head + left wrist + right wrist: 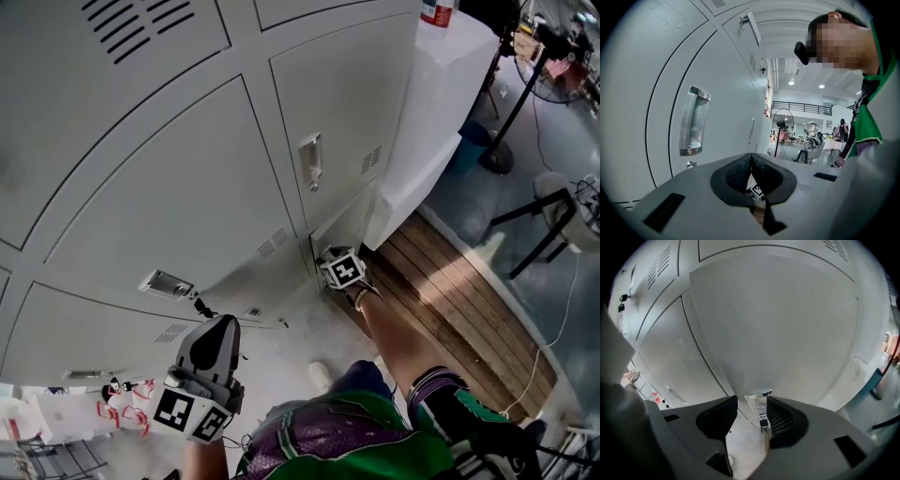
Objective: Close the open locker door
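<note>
Locker door (787,324) is standing slightly ajar at the bottom of the bank's end column, its left edge sitting proud of the neighbouring doors. Metal handle (759,394) is showing at the door's lower edge. Right hand-held gripper (751,408) is pointing down at this door with its jaws apart. The handle is sitting between them, close against the right pad, with a narrow gap at the left pad.

Left hand-held gripper (217,339) is hovering well left of the door, jaws pressed together on nothing, facing a closed locker with a recessed handle (693,122). Wooden boards (469,281) are lying on the floor just right of the door. White block (441,122) is standing beyond the door's right side, and a fan stand (506,141) farther out.
</note>
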### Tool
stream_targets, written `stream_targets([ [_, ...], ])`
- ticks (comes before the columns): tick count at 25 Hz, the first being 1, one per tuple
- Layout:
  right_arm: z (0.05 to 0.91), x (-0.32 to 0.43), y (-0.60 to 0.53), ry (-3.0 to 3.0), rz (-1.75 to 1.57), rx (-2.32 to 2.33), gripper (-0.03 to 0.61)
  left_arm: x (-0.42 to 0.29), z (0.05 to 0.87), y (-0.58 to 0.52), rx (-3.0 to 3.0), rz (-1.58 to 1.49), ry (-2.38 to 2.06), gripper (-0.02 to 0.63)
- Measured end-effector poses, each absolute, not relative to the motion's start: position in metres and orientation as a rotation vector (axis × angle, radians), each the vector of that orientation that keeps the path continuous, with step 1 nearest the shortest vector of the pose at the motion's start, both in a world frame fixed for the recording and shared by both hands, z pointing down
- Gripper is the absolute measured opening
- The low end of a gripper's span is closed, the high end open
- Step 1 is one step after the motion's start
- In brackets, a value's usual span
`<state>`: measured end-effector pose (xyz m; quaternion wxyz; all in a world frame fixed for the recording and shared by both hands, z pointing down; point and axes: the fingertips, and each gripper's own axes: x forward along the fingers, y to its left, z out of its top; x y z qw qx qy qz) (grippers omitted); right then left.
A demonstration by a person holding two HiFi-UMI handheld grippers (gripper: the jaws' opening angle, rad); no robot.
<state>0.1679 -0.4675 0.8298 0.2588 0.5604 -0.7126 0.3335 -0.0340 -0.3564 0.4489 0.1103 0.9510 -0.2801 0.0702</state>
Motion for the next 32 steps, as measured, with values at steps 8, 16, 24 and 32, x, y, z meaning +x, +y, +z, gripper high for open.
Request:
stream_targets([
  [8,0.799,0.169,-0.477,-1.854,0.765,1.565,0.184,-0.03,0.449,-0.353,2.801,0.194,-0.787,0.021],
  [16,0.783,0.167,-0.479,-1.965,0.725,1.647,0.149,-0.039,0.447,-0.352,2.795,0.171,-0.793,0.021],
  [24,0.741,0.162,-0.478,-2.057,0.582,1.65,0.115,-0.045,0.443,-0.346,2.784,0.109,-0.779,0.021],
  [32,0.707,0.156,-0.478,-2.084,0.435,1.616,0.083,-0.07,0.439,-0.334,2.742,0.027,-0.885,0.021],
])
